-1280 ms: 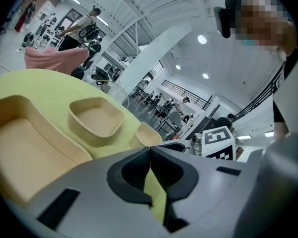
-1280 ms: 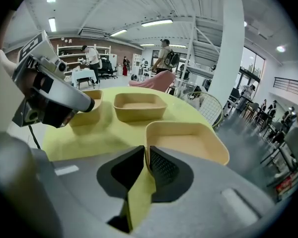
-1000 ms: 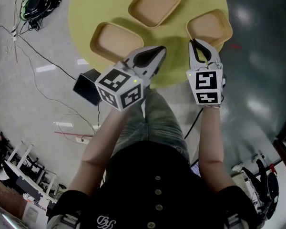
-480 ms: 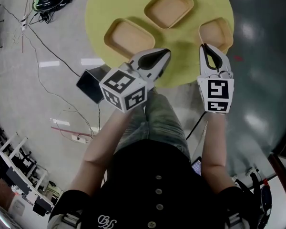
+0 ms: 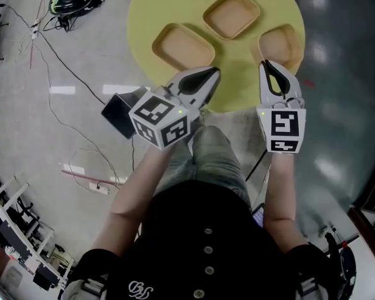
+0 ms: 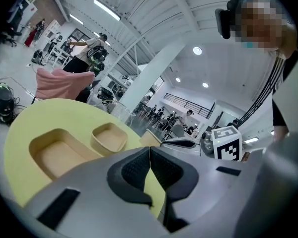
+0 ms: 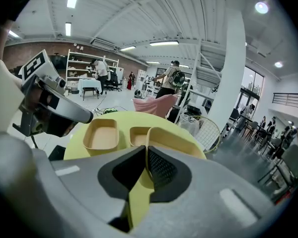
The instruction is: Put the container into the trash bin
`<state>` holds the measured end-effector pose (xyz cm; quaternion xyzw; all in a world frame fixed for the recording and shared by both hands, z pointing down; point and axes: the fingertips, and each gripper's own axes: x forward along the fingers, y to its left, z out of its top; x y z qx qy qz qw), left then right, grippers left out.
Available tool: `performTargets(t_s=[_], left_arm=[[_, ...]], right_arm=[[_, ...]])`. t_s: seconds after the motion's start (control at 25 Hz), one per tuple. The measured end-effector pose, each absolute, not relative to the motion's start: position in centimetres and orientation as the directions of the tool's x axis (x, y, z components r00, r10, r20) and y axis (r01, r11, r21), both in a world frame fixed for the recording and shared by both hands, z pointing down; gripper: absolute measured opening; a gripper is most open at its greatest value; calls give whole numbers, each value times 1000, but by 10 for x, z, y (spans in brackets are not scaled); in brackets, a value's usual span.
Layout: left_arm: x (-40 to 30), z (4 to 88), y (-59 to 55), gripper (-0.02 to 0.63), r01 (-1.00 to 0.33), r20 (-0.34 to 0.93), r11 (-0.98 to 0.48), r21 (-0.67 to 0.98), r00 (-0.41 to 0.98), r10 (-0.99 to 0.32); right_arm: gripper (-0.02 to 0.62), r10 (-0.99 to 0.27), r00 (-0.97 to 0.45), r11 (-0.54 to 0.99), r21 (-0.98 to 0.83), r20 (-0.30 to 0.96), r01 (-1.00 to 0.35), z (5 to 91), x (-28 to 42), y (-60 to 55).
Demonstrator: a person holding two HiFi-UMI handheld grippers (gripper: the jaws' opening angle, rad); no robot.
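Three tan containers sit at a round yellow table [image 5: 150,11]. My right gripper [image 5: 267,65] is shut on the near rim of the right-hand container [image 5: 280,45]. In the right gripper view that container's wall [image 7: 170,139] runs between the pressed pads and is tilted up. My left gripper [image 5: 209,75] hovers over the table's near edge, shut and empty, just short of the left container [image 5: 183,45]. Its pads meet with nothing in them in the left gripper view [image 6: 149,150]. The middle container [image 5: 232,15] lies further back.
A black box [image 5: 117,114] stands on the floor left of the table. Cables and a power strip [image 5: 90,184] trail across the floor. A wire mesh basket [image 7: 208,131] and a pink-draped seat [image 7: 151,105] stand beyond the table. People are in the hall behind.
Both grippers have risen slightly. The right one stays shut on the right container's rim and that container has come up with it. The left gripper remains shut and empty.
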<state>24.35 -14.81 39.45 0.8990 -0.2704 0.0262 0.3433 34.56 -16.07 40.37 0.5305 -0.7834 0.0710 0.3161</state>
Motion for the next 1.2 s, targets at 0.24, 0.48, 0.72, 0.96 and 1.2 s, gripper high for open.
performTargets(t_s=[0.24,0.48,0.72,0.96,1.2], left_arm=[[199,377,-131,12,-524,212,-615,589,835,-508],[148,366,-113,12,-566,192,-588,578,795,-576],[92,359,-90,12,-607,181,-546,578,747,-640],[31,359,-70,12,-657,169,-488,575,679,-714],[-29,355,-47,12,-700,161,-421,577,603,-782]], right_arm=[[18,-792,-275,462,241,545,-854,381,297,-143],[18,-775,-358,543,259,522,-798,364,238,-127],[18,-739,-441,625,273,510,-731,352,175,-107],[18,-682,-532,711,285,502,-643,350,106,-87],[18,-597,-627,797,274,501,-539,350,32,-60]])
